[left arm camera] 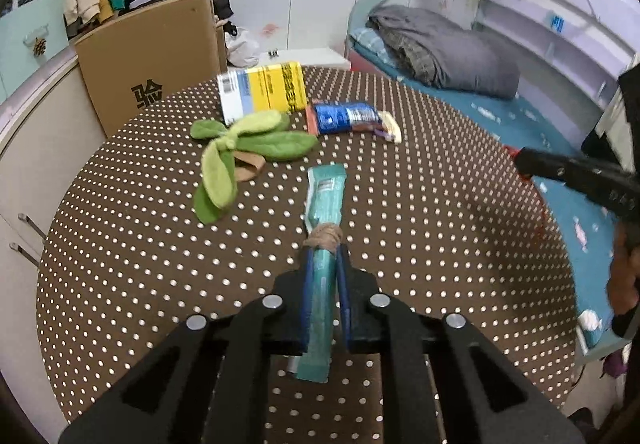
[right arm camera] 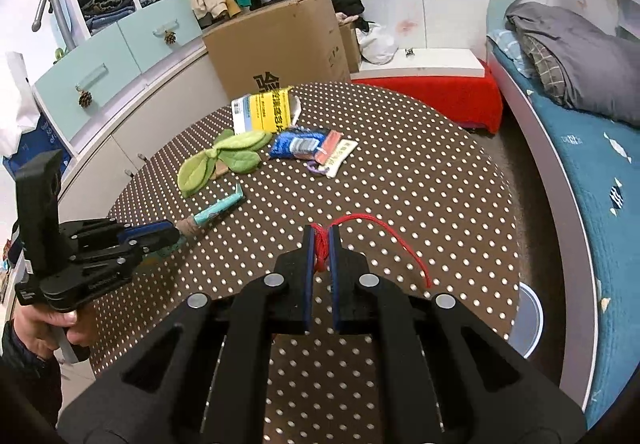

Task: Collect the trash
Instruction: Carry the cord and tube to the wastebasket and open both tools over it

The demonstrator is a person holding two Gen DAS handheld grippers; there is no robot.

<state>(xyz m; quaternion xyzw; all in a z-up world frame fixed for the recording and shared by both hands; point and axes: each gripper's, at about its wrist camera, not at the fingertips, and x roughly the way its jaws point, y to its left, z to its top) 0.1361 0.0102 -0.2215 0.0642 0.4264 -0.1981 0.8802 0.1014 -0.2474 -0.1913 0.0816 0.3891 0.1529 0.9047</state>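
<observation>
I'm over one round table in a brown cloth with white dots [right arm camera: 400,172]. On it I count one yellow-and-white carton [left arm camera: 264,92], one green leaf-shaped fabric piece [left arm camera: 240,148] and one blue foil packet [left arm camera: 344,118], all near the far edge. My left gripper [left arm camera: 323,244] is clamped on a long teal wrapper wound with brown twine [left arm camera: 325,204], its front end lying out over the cloth. My right gripper [right arm camera: 321,240] is pinched tight on a red string [right arm camera: 384,232] trailing rightward. Both tools tilt downward; a hand [right arm camera: 44,324] grips the left handle.
</observation>
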